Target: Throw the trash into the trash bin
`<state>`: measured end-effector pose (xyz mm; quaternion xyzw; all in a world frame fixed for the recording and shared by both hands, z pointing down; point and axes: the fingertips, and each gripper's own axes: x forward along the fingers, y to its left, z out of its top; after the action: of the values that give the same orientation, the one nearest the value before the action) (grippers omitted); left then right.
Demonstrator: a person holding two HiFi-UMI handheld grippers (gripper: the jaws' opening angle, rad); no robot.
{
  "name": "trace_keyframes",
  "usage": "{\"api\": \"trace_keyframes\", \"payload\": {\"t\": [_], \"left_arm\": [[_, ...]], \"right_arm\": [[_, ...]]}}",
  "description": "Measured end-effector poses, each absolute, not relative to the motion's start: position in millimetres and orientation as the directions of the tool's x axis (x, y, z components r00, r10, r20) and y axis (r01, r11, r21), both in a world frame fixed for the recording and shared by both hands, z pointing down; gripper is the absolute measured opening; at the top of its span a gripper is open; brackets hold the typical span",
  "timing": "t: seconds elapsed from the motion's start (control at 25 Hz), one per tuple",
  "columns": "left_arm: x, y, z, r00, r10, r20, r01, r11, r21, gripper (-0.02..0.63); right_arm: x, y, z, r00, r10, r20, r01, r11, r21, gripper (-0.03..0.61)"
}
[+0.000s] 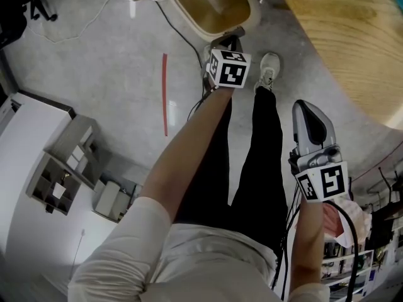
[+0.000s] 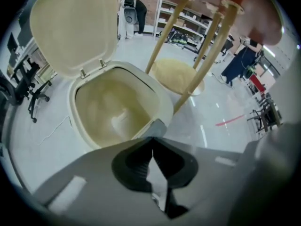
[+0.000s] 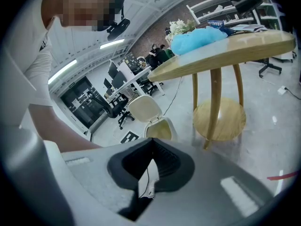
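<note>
The cream trash bin (image 1: pixel 214 8) stands on the floor with its lid (image 2: pixel 75 27) swung up, and its inside (image 2: pixel 113 109) looks bare. My left gripper (image 2: pixel 153 149) hangs just above the bin's front rim, pointing steeply down, jaws shut with nothing between them; its marker cube (image 1: pixel 228 68) shows from above. My right gripper (image 1: pixel 306 106) is held lower right, away from the bin, also shut and empty. In the right gripper view the bin (image 3: pixel 157 126) is far off, and a crumpled blue thing (image 3: pixel 197 36) lies on the round table.
A round wooden table (image 1: pixel 352 36) stands right of the bin, with slanted legs (image 2: pixel 188 46) and a low round shelf (image 3: pixel 218 119). The person's legs (image 1: pixel 258 162) and shoe (image 1: pixel 269 68) are below me. A red tape line (image 1: pixel 165 93) marks the floor; shelving (image 1: pixel 60 175) stands left.
</note>
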<state>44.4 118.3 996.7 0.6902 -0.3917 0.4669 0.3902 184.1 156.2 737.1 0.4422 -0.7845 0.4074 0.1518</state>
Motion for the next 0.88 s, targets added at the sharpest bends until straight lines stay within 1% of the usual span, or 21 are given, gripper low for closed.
{"api": "trace_keyframes", "payload": {"t": [0.16,0.52,0.88], "left_arm": [[46,118,994,0.271,-0.170,0.947,-0.914,-0.355,0.198,0.006],[41,118,985,0.287,-0.153,0.946,-0.907,-0.360,0.217,0.003],[44,113,956,0.334,-0.178,0.926,-0.902,-0.344,0.259,0.003]], "right_arm": [[186,158,735,-0.560,-0.571,0.600,-0.820,0.276,-0.502,0.000],[181,161,728,-0.557,-0.572,0.602,-0.823,0.282,-0.494,0.000],[174,156,712,-0.557,-0.583,0.591,-0.824,0.299,-0.482,0.000]]}}
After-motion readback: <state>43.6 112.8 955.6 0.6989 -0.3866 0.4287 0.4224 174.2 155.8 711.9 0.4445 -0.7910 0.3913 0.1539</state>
